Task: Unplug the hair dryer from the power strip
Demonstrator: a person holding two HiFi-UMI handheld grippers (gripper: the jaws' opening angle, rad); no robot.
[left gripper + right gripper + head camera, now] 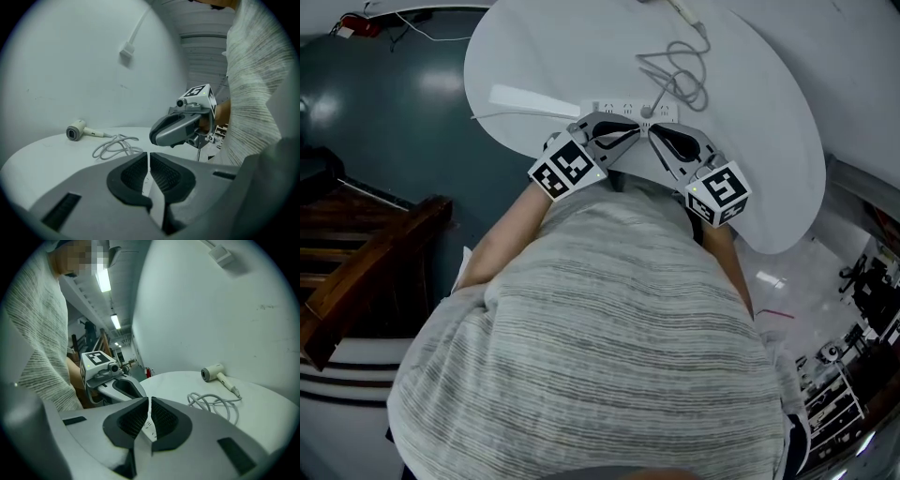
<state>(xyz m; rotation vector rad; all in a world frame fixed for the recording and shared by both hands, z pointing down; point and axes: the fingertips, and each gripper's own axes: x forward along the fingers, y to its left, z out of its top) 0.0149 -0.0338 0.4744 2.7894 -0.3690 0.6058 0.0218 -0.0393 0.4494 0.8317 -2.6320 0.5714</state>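
Note:
A white power strip (628, 109) lies near the front edge of the round white table (769, 141), with a plug (647, 112) in it. Its grey cable (675, 70) coils back toward the white hair dryer (689, 14) at the far side. The dryer (76, 130) and cable (117, 146) also show in the left gripper view. My left gripper (634, 129) and right gripper (654, 131) hover side by side just before the strip, tips nearly touching, both shut and holding nothing. In the right gripper view, the strip (149, 427) shows below the shut jaws, with the dryer (213, 372) beyond.
A flat white bar (530, 97) lies on the table to the left of the strip. Dark wooden furniture (375, 262) stands at the left on the floor. A white box with a cord (127, 49) hangs on the wall behind the table. Shelving clutter (853, 356) sits at the right.

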